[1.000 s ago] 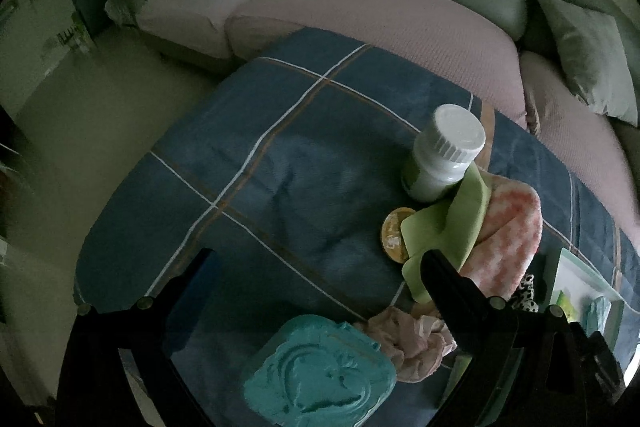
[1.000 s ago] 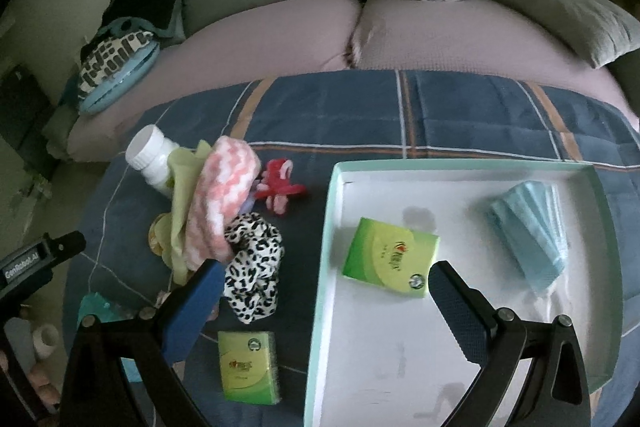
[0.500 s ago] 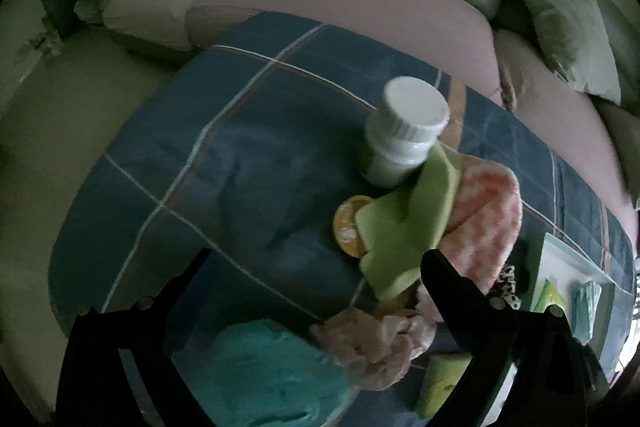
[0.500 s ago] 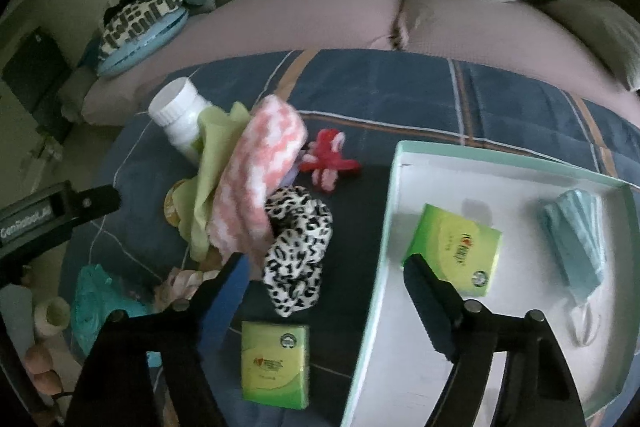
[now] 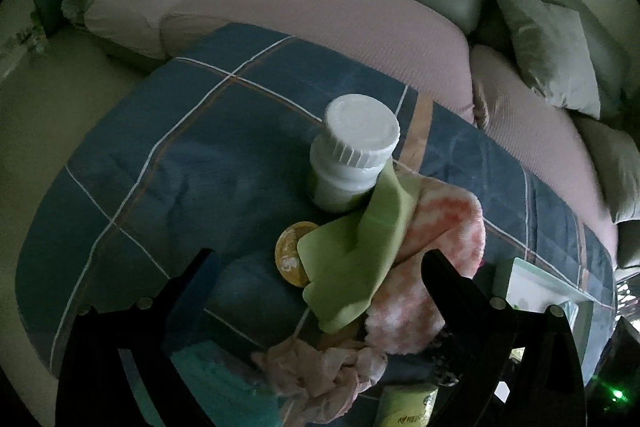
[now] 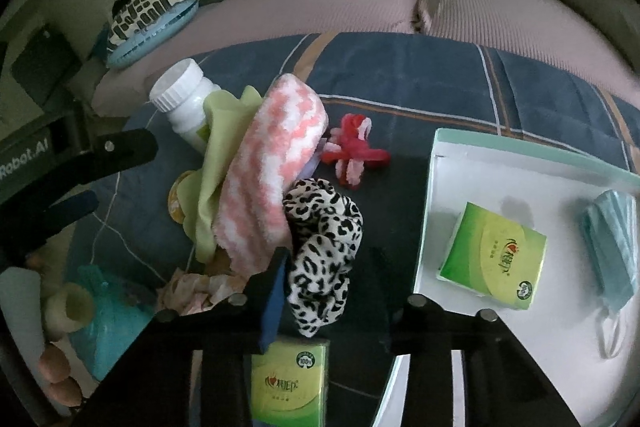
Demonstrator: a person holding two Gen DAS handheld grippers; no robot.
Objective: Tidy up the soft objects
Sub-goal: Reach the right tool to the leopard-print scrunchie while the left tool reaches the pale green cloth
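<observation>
A leopard-print scrunchie [image 6: 324, 247] lies on the blue plaid cloth [image 6: 400, 75] between the closing jaws of my right gripper [image 6: 330, 267]. The left pad sits at its edge, while the right finger stands clear of it. Beside it a pink-and-white fuzzy cloth [image 6: 276, 179] and a green cloth [image 6: 216, 155] lean on a white bottle [image 6: 184, 103]. My left gripper [image 5: 316, 267] hangs open over the green cloth [image 5: 360, 255] and the fuzzy cloth [image 5: 432, 227]. A crumpled pink fabric [image 5: 320, 375] lies just below them.
A white tray [image 6: 500, 163] at the right holds a green tissue pack [image 6: 496, 259] and a blue face mask [image 6: 612, 247]. A red hair tie [image 6: 352, 155], a second tissue pack [image 6: 288, 383], a teal item [image 6: 108, 307] and a yellow disc [image 5: 290, 255] lie around. A sofa stands behind.
The right jaws have narrowed from wide open and come down around the leopard scrunchie. The left gripper has moved in over the green and fuzzy cloths, still open.
</observation>
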